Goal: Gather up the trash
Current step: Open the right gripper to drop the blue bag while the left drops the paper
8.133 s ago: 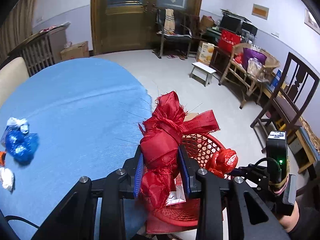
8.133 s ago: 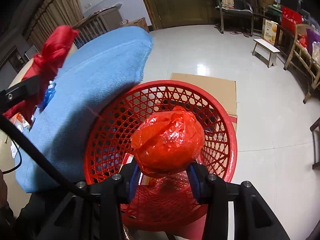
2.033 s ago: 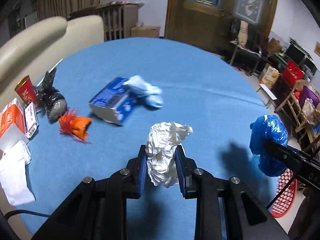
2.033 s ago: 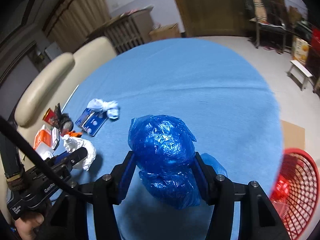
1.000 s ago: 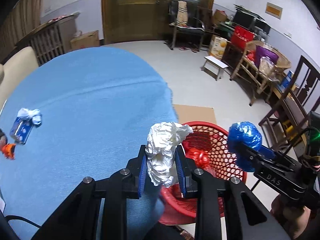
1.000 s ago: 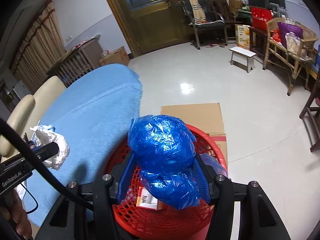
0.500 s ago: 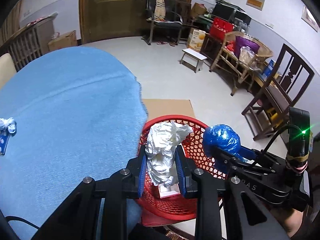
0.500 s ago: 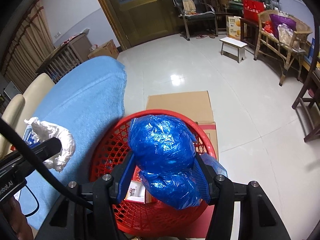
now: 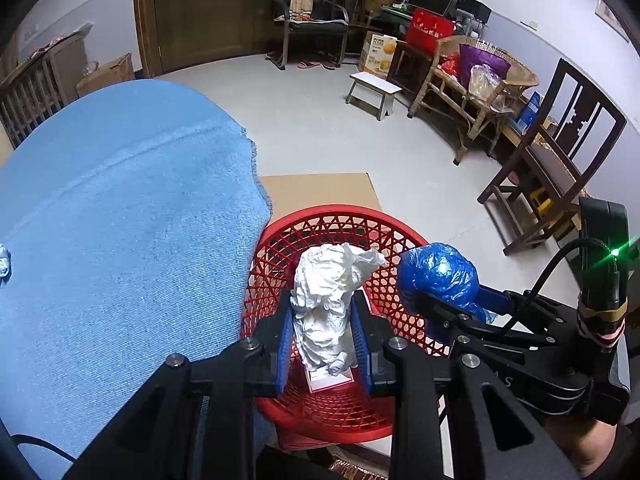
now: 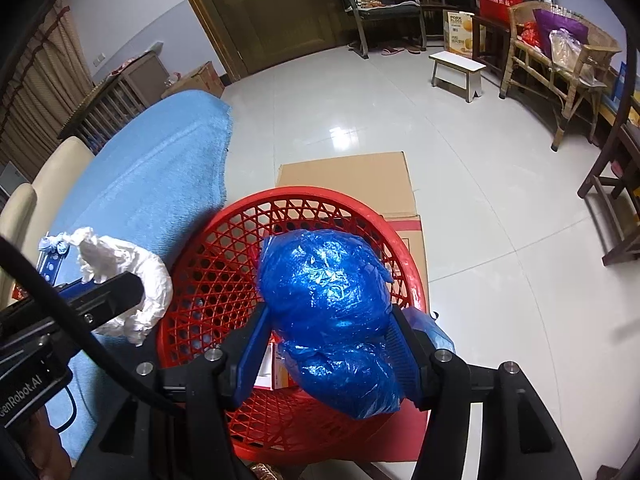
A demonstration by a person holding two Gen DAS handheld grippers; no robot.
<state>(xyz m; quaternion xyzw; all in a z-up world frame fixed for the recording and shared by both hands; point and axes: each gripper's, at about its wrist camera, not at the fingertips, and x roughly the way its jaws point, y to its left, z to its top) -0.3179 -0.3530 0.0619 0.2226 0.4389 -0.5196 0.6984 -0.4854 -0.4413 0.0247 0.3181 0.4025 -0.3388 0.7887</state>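
My left gripper (image 9: 322, 328) is shut on a crumpled white paper wad (image 9: 326, 300) and holds it above the red mesh basket (image 9: 280, 248). My right gripper (image 10: 326, 344) is shut on a crumpled blue plastic bag (image 10: 324, 284) and holds it over the same basket (image 10: 208, 264). In the left wrist view the blue bag (image 9: 438, 276) hangs to the right of the wad, over the basket's right rim. In the right wrist view the white wad (image 10: 128, 276) sits at the basket's left rim. A small card lies on the basket floor (image 9: 332, 380).
The blue-clothed round table (image 9: 120, 220) lies left of the basket. A flattened cardboard sheet (image 10: 348, 180) lies on the tiled floor behind the basket. A white stool (image 9: 374, 90), wooden chairs (image 9: 556, 172) and a wicker bench (image 9: 480, 84) stand further right.
Both grippers swung from over the table to above the red basket, carrying the white wad and the blue bag. In the last half second they moved slightly further over it.
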